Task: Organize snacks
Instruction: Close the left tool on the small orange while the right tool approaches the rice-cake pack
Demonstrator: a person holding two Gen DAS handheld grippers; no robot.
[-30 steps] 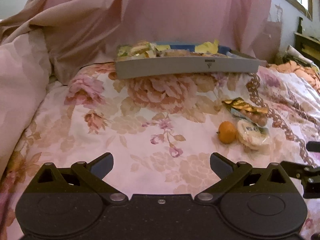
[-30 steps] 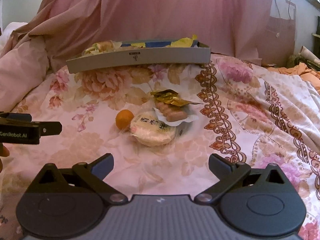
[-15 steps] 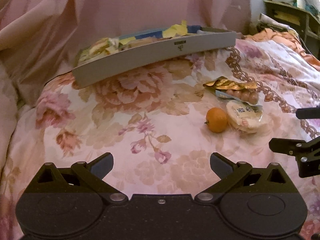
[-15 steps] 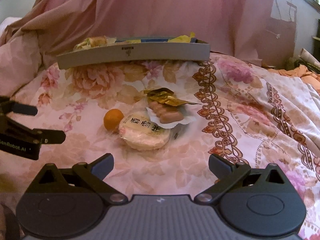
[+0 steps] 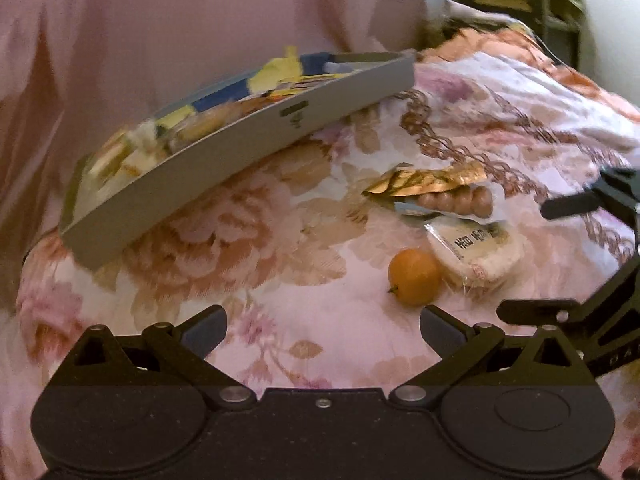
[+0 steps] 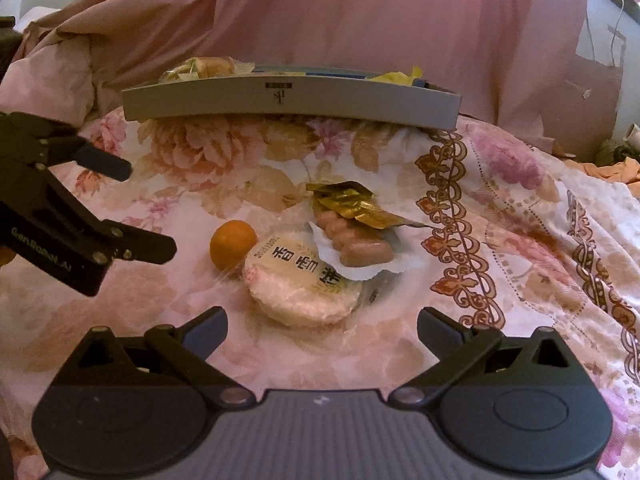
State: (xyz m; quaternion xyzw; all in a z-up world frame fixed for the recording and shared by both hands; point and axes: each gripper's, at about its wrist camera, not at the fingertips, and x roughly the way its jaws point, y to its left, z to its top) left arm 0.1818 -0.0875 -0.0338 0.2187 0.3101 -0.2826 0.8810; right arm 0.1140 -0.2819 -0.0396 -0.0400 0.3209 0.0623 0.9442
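Evidently the sorting is partly done: the grey tray (image 6: 288, 106) at the far edge of the bed (image 6: 520, 208) already holds several wrapped snacks, while four things still lie loose mid-bed: a small orange (image 6: 233, 245), a round rice cracker pack (image 6: 300, 280), a sausage pack (image 6: 354, 246) and a gold wrapper (image 6: 352, 204). Both the left gripper (image 5: 323, 330) and the right gripper (image 6: 322, 330) are spread wide and empty, near the loose pile.

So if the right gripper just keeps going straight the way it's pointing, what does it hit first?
Most likely the round white plastic-wrapped rice cracker, lying just ahead between the open right gripper fingers. The small orange fruit sits left of that line, though depth is uncertain.
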